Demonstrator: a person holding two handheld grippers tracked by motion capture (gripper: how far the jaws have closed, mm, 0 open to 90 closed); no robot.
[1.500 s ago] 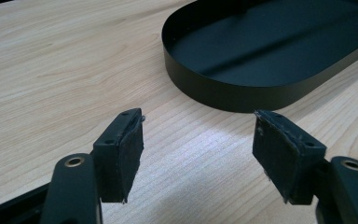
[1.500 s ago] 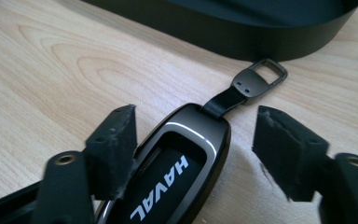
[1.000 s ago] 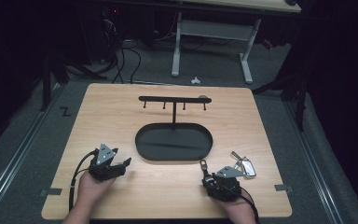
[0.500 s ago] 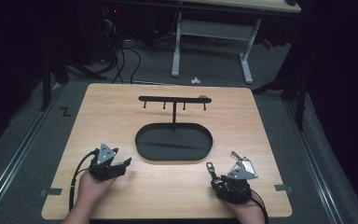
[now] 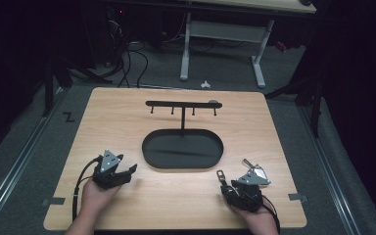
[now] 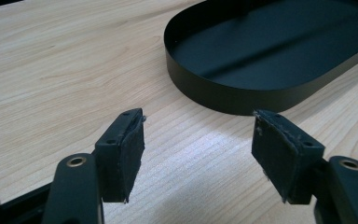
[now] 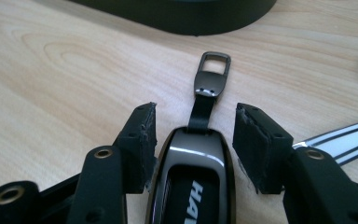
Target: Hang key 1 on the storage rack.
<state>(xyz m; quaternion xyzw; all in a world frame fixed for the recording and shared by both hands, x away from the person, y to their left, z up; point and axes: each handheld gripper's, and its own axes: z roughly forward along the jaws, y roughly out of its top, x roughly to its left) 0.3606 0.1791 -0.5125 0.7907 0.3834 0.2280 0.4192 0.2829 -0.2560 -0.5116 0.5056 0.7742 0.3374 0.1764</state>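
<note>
A dark glossy key fob [image 7: 193, 172] with white lettering lies on the wooden table [image 5: 127, 117] between the jaws of my right gripper [image 7: 194, 109]. Both pads stand against its sides, so the gripper is shut on it. The fob's black strap and metal loop [image 7: 213, 70] stick out past the fingertips toward the tray. In the high view the right gripper [image 5: 229, 185] is near the table's front right, with the loop [image 5: 221, 174] just ahead of it. My left gripper [image 5: 127, 172] rests at the front left. Its jaws [image 6: 198, 116] are open with bare wood between them.
A black oval tray [image 5: 147, 149] sits mid-table, its wall [image 6: 223, 95] close ahead of the left gripper. Behind it stands a black hook rack [image 5: 182, 104]. A silver striped piece [image 7: 340, 135] lies just right of the right gripper. The table's front edge is near both hands.
My right gripper has shifted slightly to the right, and the fob's loop has moved with it. The left gripper has stayed in place.
</note>
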